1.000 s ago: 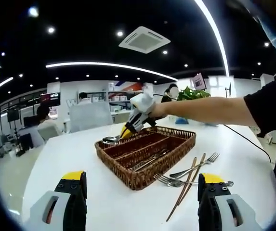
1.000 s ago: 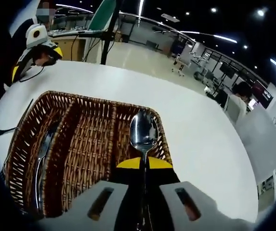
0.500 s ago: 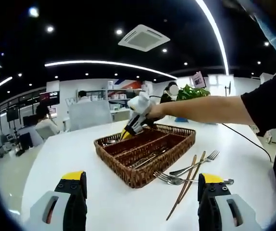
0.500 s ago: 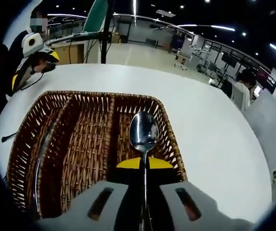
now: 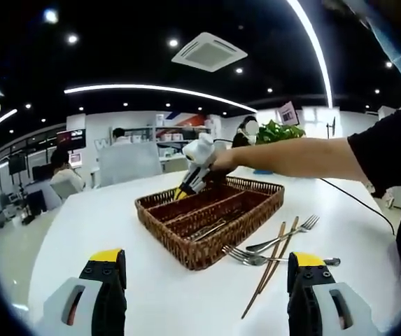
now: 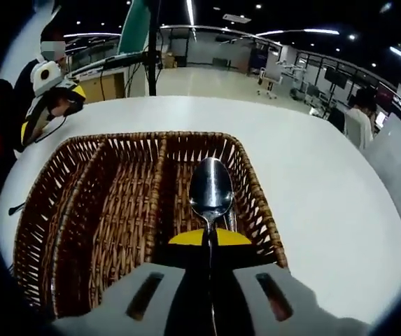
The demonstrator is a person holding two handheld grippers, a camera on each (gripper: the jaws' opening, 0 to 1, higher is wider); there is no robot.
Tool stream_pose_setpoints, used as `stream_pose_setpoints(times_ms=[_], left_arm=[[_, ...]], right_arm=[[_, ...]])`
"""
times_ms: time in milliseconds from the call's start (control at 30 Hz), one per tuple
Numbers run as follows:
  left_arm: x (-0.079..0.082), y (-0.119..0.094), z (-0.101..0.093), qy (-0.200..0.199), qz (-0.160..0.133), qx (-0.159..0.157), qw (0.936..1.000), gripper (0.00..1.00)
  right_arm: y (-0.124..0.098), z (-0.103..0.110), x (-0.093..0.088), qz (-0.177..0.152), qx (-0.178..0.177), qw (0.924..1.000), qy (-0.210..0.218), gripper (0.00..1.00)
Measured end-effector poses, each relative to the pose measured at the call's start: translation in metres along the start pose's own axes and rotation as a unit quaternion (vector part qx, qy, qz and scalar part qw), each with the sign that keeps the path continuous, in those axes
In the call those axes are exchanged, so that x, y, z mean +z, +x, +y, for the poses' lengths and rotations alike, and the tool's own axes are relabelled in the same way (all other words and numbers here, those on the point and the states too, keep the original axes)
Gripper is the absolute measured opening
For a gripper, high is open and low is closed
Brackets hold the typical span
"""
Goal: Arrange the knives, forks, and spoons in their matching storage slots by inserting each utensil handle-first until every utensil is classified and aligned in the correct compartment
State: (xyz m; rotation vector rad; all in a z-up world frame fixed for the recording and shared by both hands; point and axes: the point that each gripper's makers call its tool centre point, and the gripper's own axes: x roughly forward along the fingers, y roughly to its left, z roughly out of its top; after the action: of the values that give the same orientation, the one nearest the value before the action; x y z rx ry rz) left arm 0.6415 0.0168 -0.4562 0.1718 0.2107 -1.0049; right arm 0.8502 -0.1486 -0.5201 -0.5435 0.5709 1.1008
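A brown wicker basket (image 5: pixel 186 253) with three long compartments sits on the white table (image 5: pixel 81 231). My right gripper (image 6: pixel 209 238) is shut on a silver spoon (image 6: pixel 210 187), held bowl-forward and low over the basket's (image 6: pixel 257 203) right-hand compartment, where another metal piece (image 6: pixel 231 220) lies. From the left gripper view, the right gripper (image 5: pixel 192 173) hovers over the basket's far end, held by a person's hand. My left gripper (image 5: pixel 207 283) is open above bare table. Two forks (image 5: pixel 276 245) and wooden chopsticks (image 5: pixel 271 267) lie beside the basket. Cutlery (image 5: pixel 206 229) rests in one compartment.
A black cable (image 5: pixel 357 203) runs across the table at the far right. A green plant (image 5: pixel 280 133) stands behind the table. People sit at desks in the background. The person's arm (image 5: pixel 305 155) reaches over the basket.
My right gripper has carried the spoon lower and further into the basket, over its right-hand compartment. The left gripper has stayed in place.
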Motion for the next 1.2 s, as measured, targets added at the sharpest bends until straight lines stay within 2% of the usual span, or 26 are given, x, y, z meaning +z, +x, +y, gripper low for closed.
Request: stream_pose_setpoints(times_ms=[167,267,333,400,433,533,567,700,833,867,967,1033,1133,1200], left_arm=[[-0.001,0.0,-0.002,0.001,0.002,-0.002,1.0,1.0],[0.001,0.0,-0.004,-0.002,-0.002,-0.007,1.0,1.0],[0.002,0.001,-0.004,-0.003,-0.004,-0.008,1.0,1.0],[0.001,0.001,-0.004,-0.001,-0.004,-0.007,1.0,1.0],[0.001,0.001,-0.004,0.0,-0.004,-0.006,1.0,1.0],[0.005,0.002,-0.003,-0.003,-0.013,-0.003,0.9999,1.0],[0.006,0.002,-0.002,-0.003,-0.016,-0.002,0.9999,1.0],[0.008,0.004,-0.004,-0.002,-0.022,-0.001,0.9998,1.0],[0.008,0.005,-0.004,0.001,-0.024,0.001,0.9997,1.0],[0.009,0.005,-0.003,0.001,-0.026,0.002,0.9996,1.0],[0.012,0.006,0.0,0.0,-0.036,0.007,0.9993,1.0],[0.016,0.005,0.004,0.007,-0.047,0.02,0.9987,1.0],[0.019,0.004,0.003,0.006,-0.055,0.022,0.9982,1.0],[0.02,0.004,0.003,0.005,-0.057,0.022,0.9981,1.0]], right_arm=[[-0.005,-0.003,0.0,0.005,-0.021,0.9998,-0.004,0.02],[-0.016,-0.008,0.013,-0.026,-0.034,0.9989,0.017,0.05],[-0.028,-0.014,0.02,-0.034,-0.049,0.9981,0.019,0.06],[-0.036,-0.011,0.024,-0.04,-0.051,0.9976,0.022,0.12],[-0.04,-0.01,0.025,-0.04,-0.057,0.9974,0.019,0.17],[-0.051,-0.011,0.027,-0.043,-0.08,0.9959,0.004,0.38],[-0.054,-0.009,0.027,-0.045,-0.084,0.9955,0.006,0.47],[-0.074,-0.006,0.026,-0.048,-0.119,0.9916,0.015,0.72],[-0.094,-0.007,0.027,-0.071,-0.166,0.9823,0.049,1.0],[-0.101,-0.006,0.02,-0.064,-0.178,0.9807,0.052,0.99],[-0.111,0.0,0.009,-0.071,-0.196,0.9763,0.058,1.0],[-0.123,0.0,-0.001,-0.076,-0.227,0.9683,0.071,1.0],[-0.142,0.005,-0.01,-0.111,-0.266,0.9525,0.098,1.0],[-0.154,0.012,-0.024,-0.111,-0.291,0.9446,0.103,1.0]])
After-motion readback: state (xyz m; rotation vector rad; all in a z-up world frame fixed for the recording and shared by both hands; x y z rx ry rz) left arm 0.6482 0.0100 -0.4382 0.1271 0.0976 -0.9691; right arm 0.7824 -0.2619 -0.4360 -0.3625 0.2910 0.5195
